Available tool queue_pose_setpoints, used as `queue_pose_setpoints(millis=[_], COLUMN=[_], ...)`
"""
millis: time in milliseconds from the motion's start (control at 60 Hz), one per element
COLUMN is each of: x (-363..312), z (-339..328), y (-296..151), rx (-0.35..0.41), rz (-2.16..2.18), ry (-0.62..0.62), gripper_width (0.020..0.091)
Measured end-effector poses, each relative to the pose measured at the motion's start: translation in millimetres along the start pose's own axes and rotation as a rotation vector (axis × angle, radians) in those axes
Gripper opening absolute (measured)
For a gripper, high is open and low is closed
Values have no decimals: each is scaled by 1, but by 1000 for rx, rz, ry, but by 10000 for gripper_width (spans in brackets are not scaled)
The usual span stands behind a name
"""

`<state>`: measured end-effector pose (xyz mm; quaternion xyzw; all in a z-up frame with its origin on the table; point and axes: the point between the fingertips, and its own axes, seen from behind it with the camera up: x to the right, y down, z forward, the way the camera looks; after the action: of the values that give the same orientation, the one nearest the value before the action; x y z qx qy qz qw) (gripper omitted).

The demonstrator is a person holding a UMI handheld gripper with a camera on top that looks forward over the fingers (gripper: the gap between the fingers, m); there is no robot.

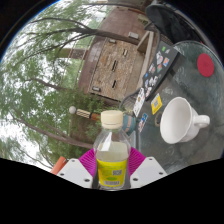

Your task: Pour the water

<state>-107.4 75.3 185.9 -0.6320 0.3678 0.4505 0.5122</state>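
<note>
A clear plastic bottle [112,150] with a white cap and a yellow label stands upright between my fingers. My gripper [112,168] is shut on the bottle, its magenta pads [89,161] pressing against both sides of the label. Beyond the bottle and to its right, a white mug [180,121] rests on a round glass table [190,75]; it appears tipped over in this tilted view, its mouth turned toward the bottle. The whole scene leans in this view.
A red round object [206,64] lies on the glass table beyond the mug. A flat dark board with stickers [155,82] leans by the table's edge. A wooden building [120,60] and trees [40,80] fill the background.
</note>
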Motion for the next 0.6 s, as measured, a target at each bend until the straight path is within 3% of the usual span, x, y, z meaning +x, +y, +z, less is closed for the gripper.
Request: queue_pose_setpoints(millis=[67,117,133,150,183,250,300,433,500,567,600], x=[1,15,9,17,7,16,15,5,8,3,3], z=[6,-4,-1,-1,1,-24,-6,-7,-8,-7,-18], y=[-4,-19,-18,-30,-28,-38,-29,-53,-56,-55,-55], rx=[2,-28,11,-6,38,8,39,80,87,71,12], rz=[370,673,739,834,912,992,983,1118,1137,1135,1107], ry=[-18,-100,-101,-134,-153,-182,-138,-233,-216,-219,-257], gripper_width=[374,374,373,372,371,371,371,371,371,371,371])
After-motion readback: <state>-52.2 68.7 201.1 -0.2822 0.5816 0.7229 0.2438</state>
